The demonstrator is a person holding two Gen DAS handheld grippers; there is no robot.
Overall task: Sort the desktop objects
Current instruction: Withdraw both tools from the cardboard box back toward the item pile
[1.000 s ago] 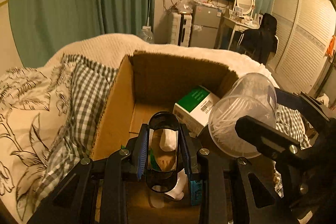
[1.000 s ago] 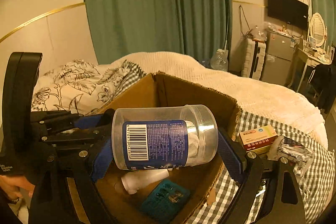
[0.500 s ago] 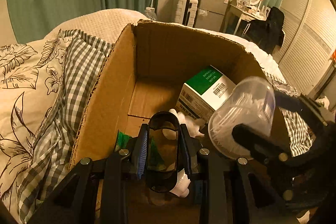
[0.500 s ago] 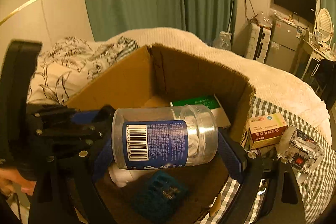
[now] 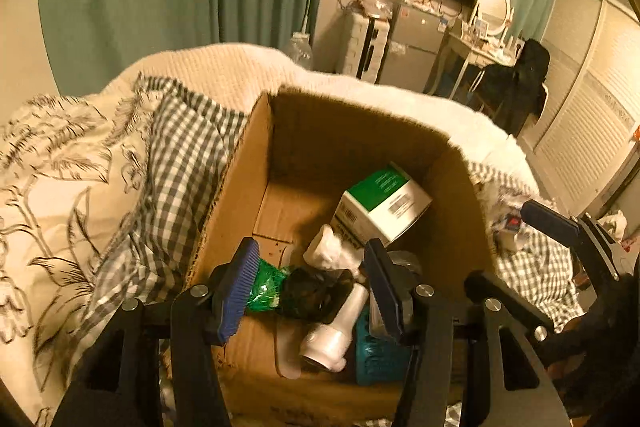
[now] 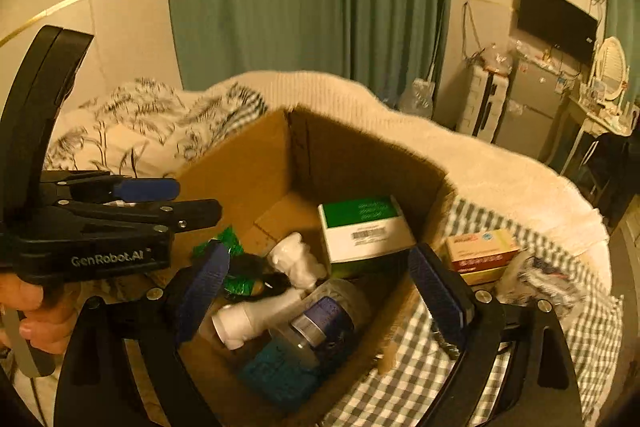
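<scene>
An open cardboard box point(image 5: 240, 195) sits on the bed. In it lie a green and white carton point(image 5: 384, 203), a white bottle point(image 5: 336, 331), a white figurine point(image 5: 328, 251), a green wrapper point(image 5: 266, 287), a teal item point(image 5: 376, 351) and a dark oval case point(image 5: 308, 293). My left gripper point(image 5: 310, 291) hovers over the box's near end, its jaws opening with nothing pressed between the pads. My right gripper point(image 6: 322, 291) stands open above the box point(image 6: 240, 179). Below it, a clear jar with a blue label point(image 6: 324, 319) lies on its side inside the box.
An orange and yellow medicine box point(image 6: 480, 251) and a crinkled packet point(image 6: 536, 279) lie on the checked cloth point(image 6: 440, 379) right of the box. Floral bedding point(image 5: 60, 187) lies to the left. A hand point(image 6: 32, 311) holds the left gripper point(image 6: 176, 201).
The left jaws have spread and the dark oval case has dropped into the box. The right gripper has let go of the clear jar, which now lies in the box.
</scene>
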